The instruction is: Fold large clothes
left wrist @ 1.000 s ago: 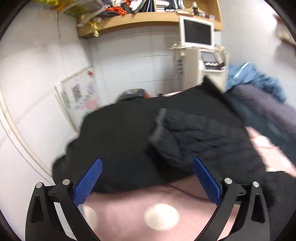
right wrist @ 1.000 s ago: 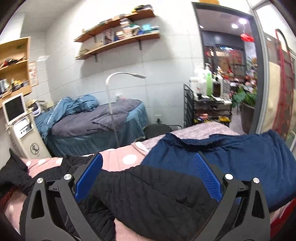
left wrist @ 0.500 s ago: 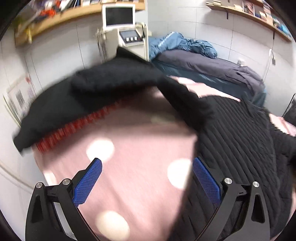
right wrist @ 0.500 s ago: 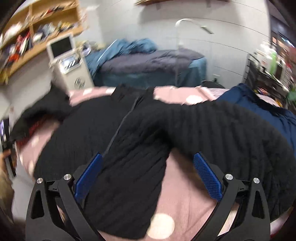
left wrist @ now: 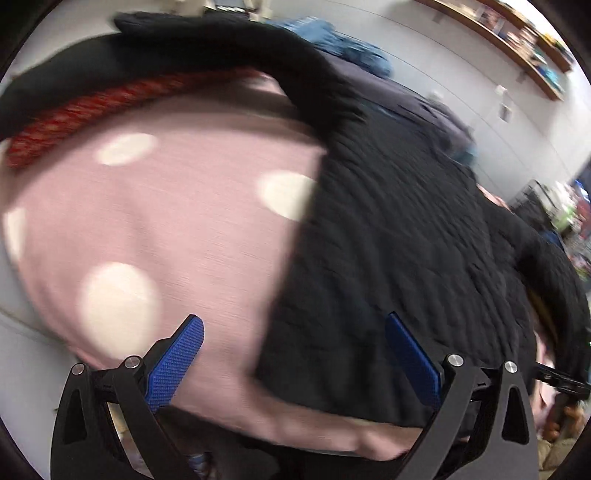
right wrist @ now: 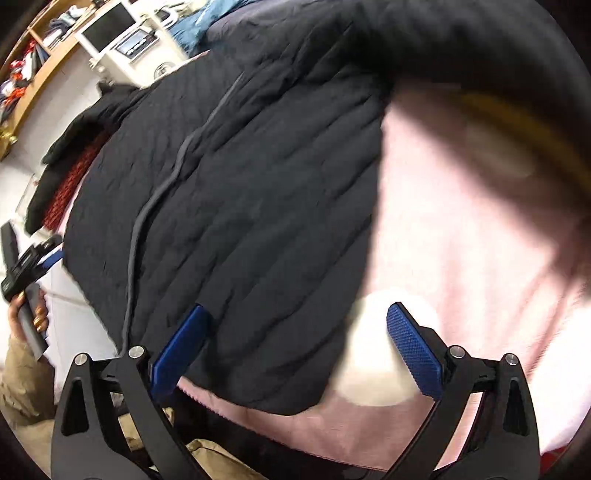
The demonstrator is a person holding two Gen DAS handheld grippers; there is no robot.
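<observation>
Both views swung down onto black quilted jacket (right wrist: pixel 236 192), each hand-held gripper (left wrist: pixel 293 365) (right wrist: pixel 295 354) released, zipper (right wrist: pixel 155 199) only in right view.

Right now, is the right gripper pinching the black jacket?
No, the right gripper is open above the black jacket, with its blue fingers spread wide apart.

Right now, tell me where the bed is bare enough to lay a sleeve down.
Two free patches of pink dotted cover: one left of the black quilted jacket, bordered above by the red knit; another right of the jacket, below its sleeve. The middle is crowded. Both the left gripper and the right gripper are open.
</observation>
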